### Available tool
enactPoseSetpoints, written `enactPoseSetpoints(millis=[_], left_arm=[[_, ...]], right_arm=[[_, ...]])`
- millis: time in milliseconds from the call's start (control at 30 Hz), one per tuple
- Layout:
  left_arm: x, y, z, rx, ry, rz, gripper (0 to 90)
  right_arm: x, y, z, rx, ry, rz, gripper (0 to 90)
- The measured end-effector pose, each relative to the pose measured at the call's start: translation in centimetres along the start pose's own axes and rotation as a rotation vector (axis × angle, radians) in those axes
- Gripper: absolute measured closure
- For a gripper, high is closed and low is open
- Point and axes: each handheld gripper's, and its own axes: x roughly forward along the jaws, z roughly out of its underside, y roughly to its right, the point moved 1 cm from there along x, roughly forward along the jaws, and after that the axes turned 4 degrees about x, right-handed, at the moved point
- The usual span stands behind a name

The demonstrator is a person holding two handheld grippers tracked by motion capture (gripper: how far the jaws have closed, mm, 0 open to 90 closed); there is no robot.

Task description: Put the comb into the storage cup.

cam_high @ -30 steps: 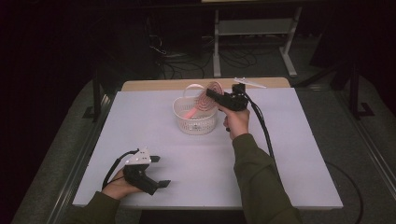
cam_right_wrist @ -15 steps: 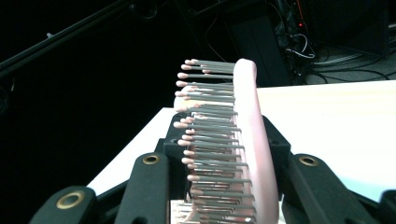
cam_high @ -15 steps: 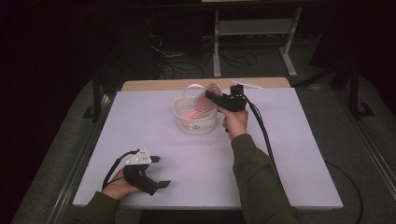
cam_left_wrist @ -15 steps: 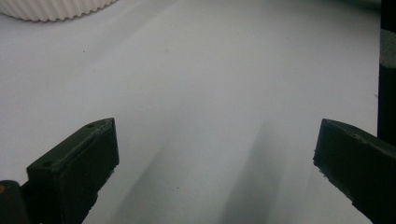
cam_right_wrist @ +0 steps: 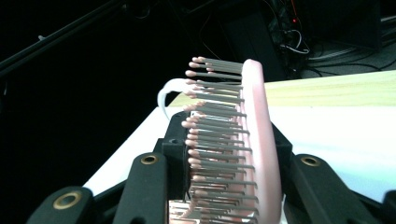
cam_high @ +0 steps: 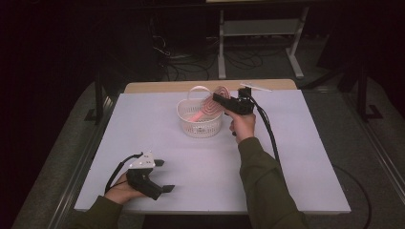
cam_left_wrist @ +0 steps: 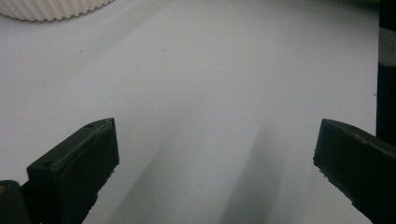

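so the right tongs (cam_high: 216, 98) are clamping a pink hairbrush (cam_high: 208, 108) and holding it over the white basket (cam_high: 199, 125) that's sitting toward the far side of the worktop (cam_high: 296, 157), the brush head hanging just above or inside the rim, can't quite tell if it's touching anything in there. My guess is the brush is either going into the basket or coming out of it, and gripping it across the head keeps the handle free to tip down inside. The left tongs (cam_high: 160, 175) are just lying low on the near left corner with the jaws wide apart and nothing between them, well out of the way, probably waiting their turn. The right gripper view is giving what the high view can't: the hairbrush (cam_right_wrist: 233, 140) up close, bristles and all, squeezed between the black pads, plus the curve of the basket's white handle (cam_right_wrist: 164, 95) behind it. The left gripper view is looking along bare white worktop (cam_left_wrist: 210, 93) with the ribbed basket (cam_left_wrist: 51, 9) wall peeking in at the top left corner
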Motion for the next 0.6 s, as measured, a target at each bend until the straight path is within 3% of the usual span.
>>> enactPoseSetpoints(millis=[367, 600], left_arm=[[0.01, 0.02, -0.02, 0.001, 0.0, -0.001, 0.0], [0.06, 0.07, -0.06, 0.002, -0.002, -0.001, 0.0]], right_arm=[[-0.14, 0.09, -0.05, -0.026, -0.011, 0.011, 56.4], [-0.53, 0.07, -0.21, -0.085, -0.028, 0.052, 48.2]])
